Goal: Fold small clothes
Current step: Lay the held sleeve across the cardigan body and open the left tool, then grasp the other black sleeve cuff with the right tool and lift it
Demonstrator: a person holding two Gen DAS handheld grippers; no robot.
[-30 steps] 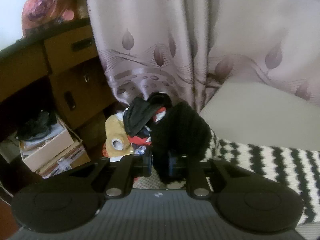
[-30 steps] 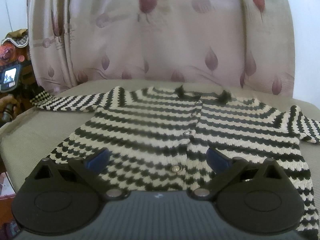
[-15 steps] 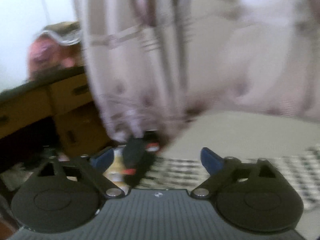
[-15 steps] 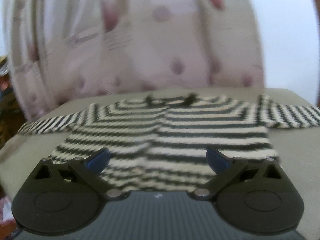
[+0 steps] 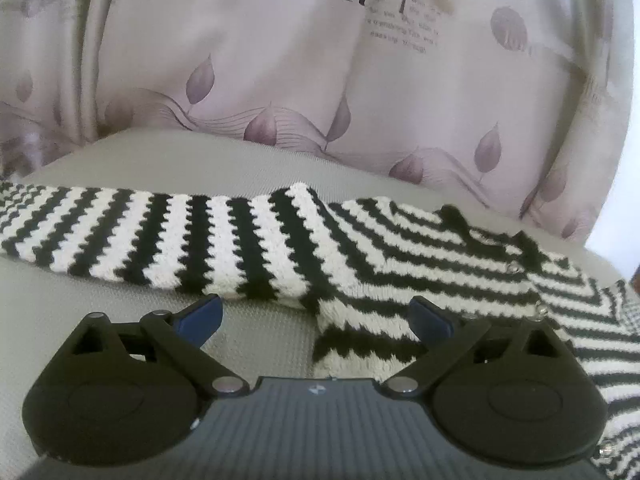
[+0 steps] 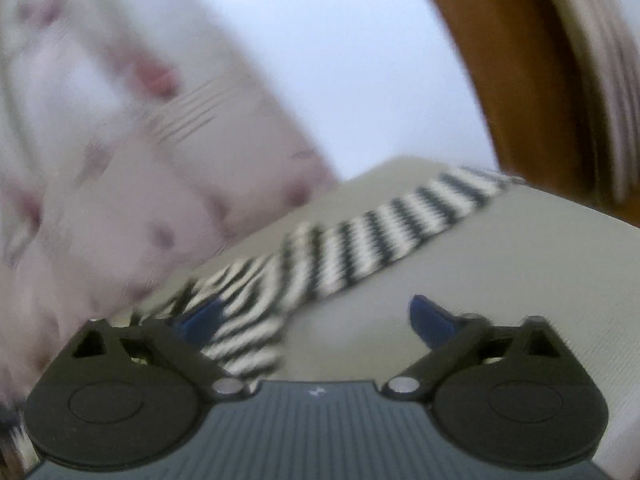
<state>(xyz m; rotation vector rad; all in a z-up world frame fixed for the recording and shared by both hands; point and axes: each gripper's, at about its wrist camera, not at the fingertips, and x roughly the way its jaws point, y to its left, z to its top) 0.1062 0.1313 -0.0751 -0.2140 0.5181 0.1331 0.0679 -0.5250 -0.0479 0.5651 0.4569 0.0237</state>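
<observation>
A black-and-white zigzag-striped knit cardigan (image 5: 420, 256) lies flat on a pale grey-green padded surface (image 5: 120, 312), its front up, with small shiny buttons running down the middle and a dark collar at the far edge. One sleeve (image 5: 160, 236) stretches out flat to the left in the left wrist view; the other sleeve (image 6: 384, 236) reaches away toward the upper right in the right wrist view.

The left claw (image 5: 316, 316) hovers low over the near side of the garment with its blue-tipped fingers (image 5: 200, 316) standing wide apart. The underarm corner, where sleeve meets body, lies between and just ahead of them; the right-hand fingertip is over the knit, the left-hand one over bare surface. Nothing is gripped.

The right claw (image 6: 316, 316) is also spread, its jaws closing, and nothing is pressed between them. Its left-hand fingertip (image 6: 200, 320) sits over the cardigan's side edge, while the other is over bare surface. This view is tilted and badly blurred, so whether the pad touches the knit cannot be told.

Directly behind the surface hangs a pale mauve curtain (image 5: 320, 80) printed with leaves, wavy lines and lettering, close against the far edge. In the right wrist view a brown wooden frame (image 6: 520, 80) rises at the upper right beyond the sleeve end, beside a white wall (image 6: 340, 60).
</observation>
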